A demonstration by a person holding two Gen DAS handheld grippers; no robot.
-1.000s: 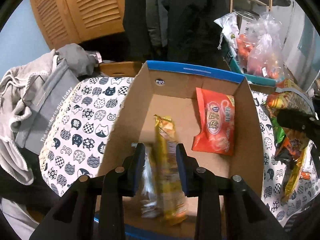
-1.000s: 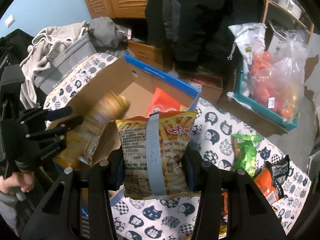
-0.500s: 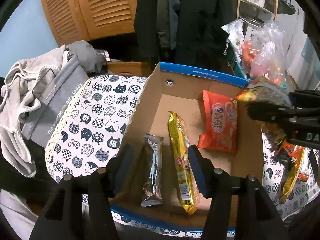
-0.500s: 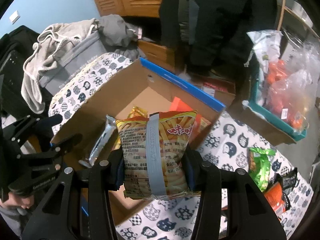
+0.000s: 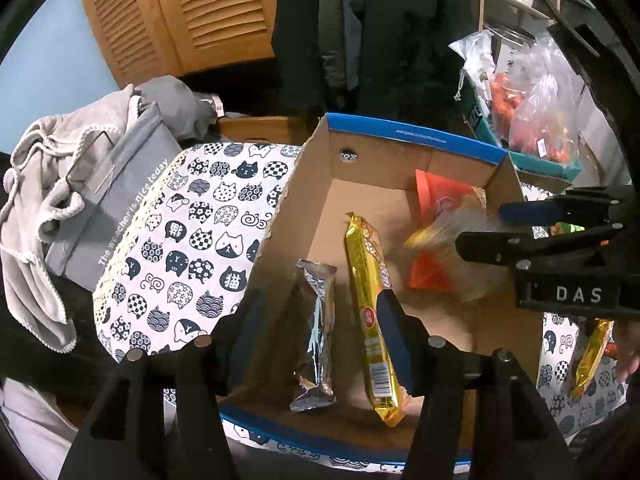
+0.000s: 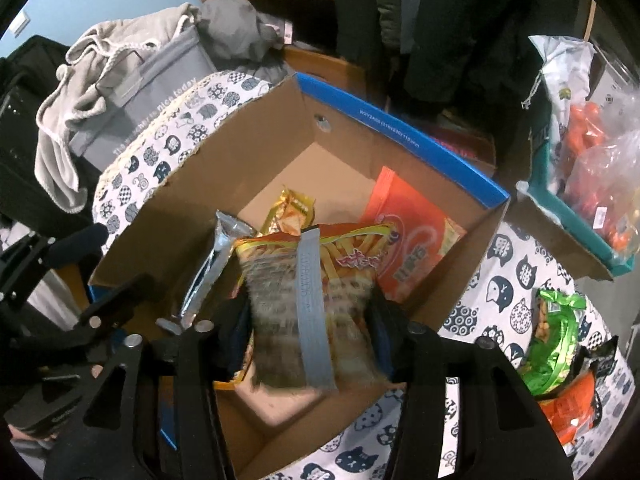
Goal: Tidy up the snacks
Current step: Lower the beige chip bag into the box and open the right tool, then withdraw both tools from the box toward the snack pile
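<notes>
A: What's on the left?

B: The left claw point(image 5: 318, 328) hangs with jaws apart, empty, over the silver bar point(image 5: 316, 332) and gold bar point(image 5: 370, 316) lying in the cardboard box point(image 5: 404, 140).

A: And the right?

B: The right claw point(image 6: 310, 330) has just been widening; the blurred fries bag point(image 6: 312, 304) sits between its jaws above the box, beside the orange packet point(image 6: 412, 246). Whether the pads still press it, I cannot tell.

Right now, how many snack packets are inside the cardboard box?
4: silver bar left, gold bar middle, orange bag right, fries bag dropping from the right gripper. Others may be hidden.
</notes>
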